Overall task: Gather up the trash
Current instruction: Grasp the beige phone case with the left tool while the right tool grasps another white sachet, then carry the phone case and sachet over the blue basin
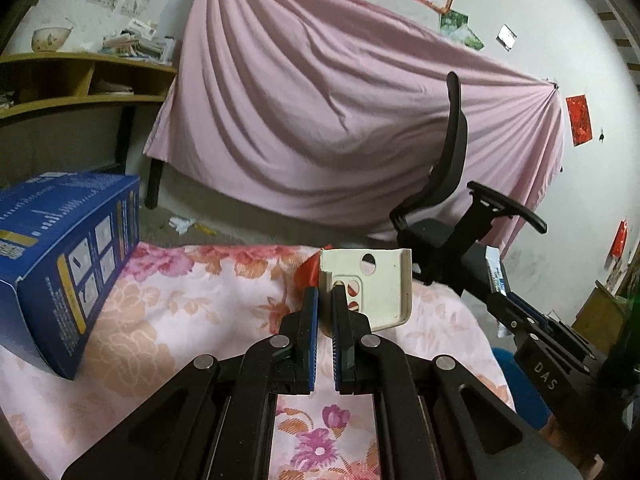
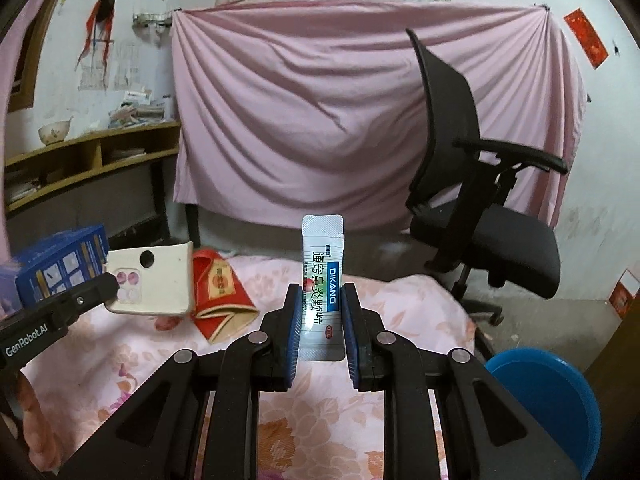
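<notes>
My left gripper is shut on the edge of a cream phone case and holds it above the floral table cover. The case and the left gripper show at the left of the right wrist view. My right gripper is shut on a white medicine sachet with blue print, held upright above the table. A red packet lies on the cover behind the case. The right gripper also shows at the right of the left wrist view.
A blue box lies at the table's left. A blue bin stands on the floor at the right of the table. A black office chair stands beyond it. A pink sheet hangs behind, a wooden shelf at left.
</notes>
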Available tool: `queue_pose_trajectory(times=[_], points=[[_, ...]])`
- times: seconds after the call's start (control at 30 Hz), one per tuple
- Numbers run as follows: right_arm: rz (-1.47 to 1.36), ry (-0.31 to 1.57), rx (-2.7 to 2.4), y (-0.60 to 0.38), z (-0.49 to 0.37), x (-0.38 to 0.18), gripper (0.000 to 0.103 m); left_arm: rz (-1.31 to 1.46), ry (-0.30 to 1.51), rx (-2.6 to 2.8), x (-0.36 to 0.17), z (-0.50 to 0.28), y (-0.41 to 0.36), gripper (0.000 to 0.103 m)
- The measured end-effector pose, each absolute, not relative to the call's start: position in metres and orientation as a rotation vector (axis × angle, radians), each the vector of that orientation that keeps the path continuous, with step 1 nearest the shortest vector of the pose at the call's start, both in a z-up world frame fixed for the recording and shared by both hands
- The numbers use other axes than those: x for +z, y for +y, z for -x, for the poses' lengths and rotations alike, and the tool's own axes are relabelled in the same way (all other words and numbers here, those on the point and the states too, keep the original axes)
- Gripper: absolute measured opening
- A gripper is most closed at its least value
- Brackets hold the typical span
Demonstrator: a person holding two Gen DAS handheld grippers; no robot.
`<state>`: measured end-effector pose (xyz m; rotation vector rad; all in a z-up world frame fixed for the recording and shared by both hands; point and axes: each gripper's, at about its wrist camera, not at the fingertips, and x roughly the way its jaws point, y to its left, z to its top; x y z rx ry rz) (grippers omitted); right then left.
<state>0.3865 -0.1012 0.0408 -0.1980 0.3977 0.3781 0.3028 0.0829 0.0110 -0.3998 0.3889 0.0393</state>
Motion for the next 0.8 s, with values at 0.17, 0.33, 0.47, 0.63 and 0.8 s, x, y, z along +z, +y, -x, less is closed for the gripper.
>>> queue_pose_trajectory(times=[0.17, 0.33, 0.47, 0.63, 0.8], points=[[0.197, 0.361, 0.374, -0.105, -0.380, 0.046, 0.017, 0.389, 0.351, 0.049, 0.013, -0.295, 0.080, 0.004], [0.173, 0.315, 0.375, -0.115, -0.374, 0.052, 0.017, 0.355, 0.335, 0.034, 0.019, -0.289, 0.066, 0.004], [0.152, 0.253, 0.365, -0.128, -0.363, 0.060, 0.017, 0.306, 0.291, 0.026, 0.030, -0.282, 0.048, 0.004], [0.111, 0.181, 0.340, -0.148, -0.351, 0.071, 0.017, 0.254, 0.259, 0.024, 0.041, -0.280, 0.026, 0.004], [0.078, 0.126, 0.300, -0.171, -0.344, 0.081, 0.017, 0.220, 0.251, 0.015, 0.052, -0.284, 0.004, 0.004]])
